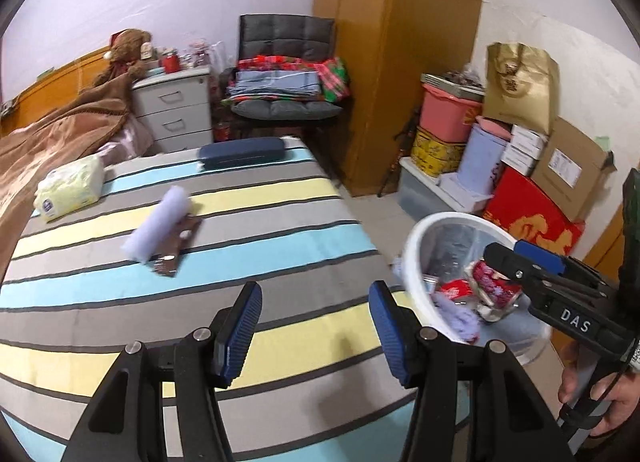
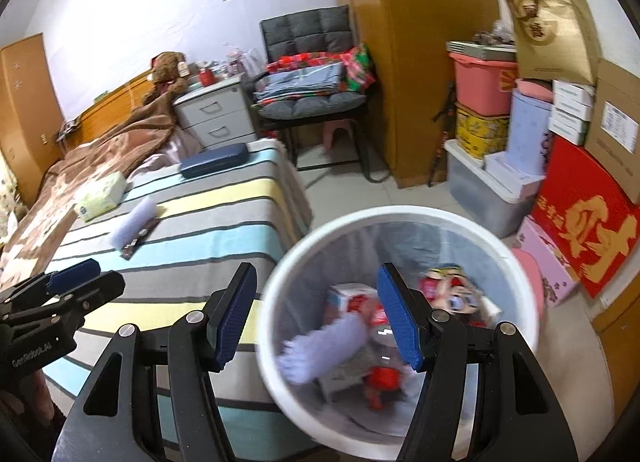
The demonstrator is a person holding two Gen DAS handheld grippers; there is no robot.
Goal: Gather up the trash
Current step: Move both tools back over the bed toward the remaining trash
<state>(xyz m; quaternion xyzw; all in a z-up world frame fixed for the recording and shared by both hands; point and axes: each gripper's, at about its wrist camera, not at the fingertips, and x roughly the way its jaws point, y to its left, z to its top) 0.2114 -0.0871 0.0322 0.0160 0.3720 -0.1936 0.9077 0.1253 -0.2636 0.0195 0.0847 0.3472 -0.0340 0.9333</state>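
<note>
Left tool [image 1: 316, 326]: blue pads spread wide with nothing between them, held over the striped bed [image 1: 280, 198].
Right tool [image 2: 318, 314]: jaws wide apart and holding nothing, above the near rim of the white bin [image 2: 400, 214].
Bin: stands on the floor just beside the bed's edge; holds a lavender wad [image 2: 324, 346], red wrappers [image 2: 384, 382] and a printed cartoon packet [image 2: 452, 294], all blurred.
Trash on the bed: a lavender roll [image 1: 158, 224] lying across a dark brown wrapper [image 1: 176, 246], mid-bed, well apart from both tools.
Other things on the bed: a pale yellow tissue pack [image 1: 70, 190] near the brown blanket [image 1: 60, 130], a navy case [image 1: 242, 152] at the far edge.
Around: grey drawer unit [image 1: 176, 110], chair piled with folded cloth [image 1: 288, 78], wooden wardrobe [image 1: 392, 42], stacked boxes [image 1: 520, 150] along the wall beyond the bin.
</note>
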